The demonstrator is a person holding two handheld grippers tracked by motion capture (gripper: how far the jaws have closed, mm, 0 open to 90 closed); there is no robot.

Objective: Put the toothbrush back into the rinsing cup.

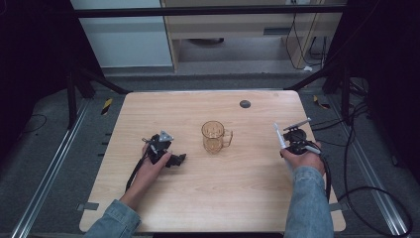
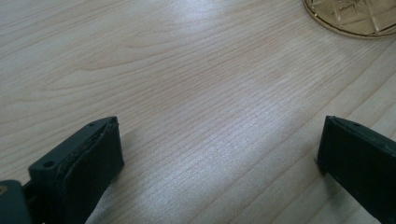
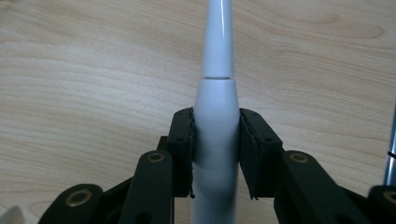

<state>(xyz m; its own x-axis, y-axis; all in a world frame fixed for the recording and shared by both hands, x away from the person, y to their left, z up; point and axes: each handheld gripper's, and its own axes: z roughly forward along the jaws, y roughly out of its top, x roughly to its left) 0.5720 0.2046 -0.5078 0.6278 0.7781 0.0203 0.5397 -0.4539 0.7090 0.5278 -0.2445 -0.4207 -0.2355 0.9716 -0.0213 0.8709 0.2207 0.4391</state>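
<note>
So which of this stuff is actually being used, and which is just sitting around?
In use:
- white toothbrush-like stick, clamped in the right claw
- amber glass mug, probably
- left claw, open, holding nothing

Just lying about:
- dark round disc on the table
- floor cables

High view above the near edge, facing forward and down; gripper views close over the same wooden table (image 1: 257,193)

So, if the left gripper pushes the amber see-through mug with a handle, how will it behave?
The amber see-through mug stands upright on the wooden table; it looks empty, so probably light. A low push would likely slide it on the smooth wood; a high push might tip it. Its side handle could make it turn.
</note>
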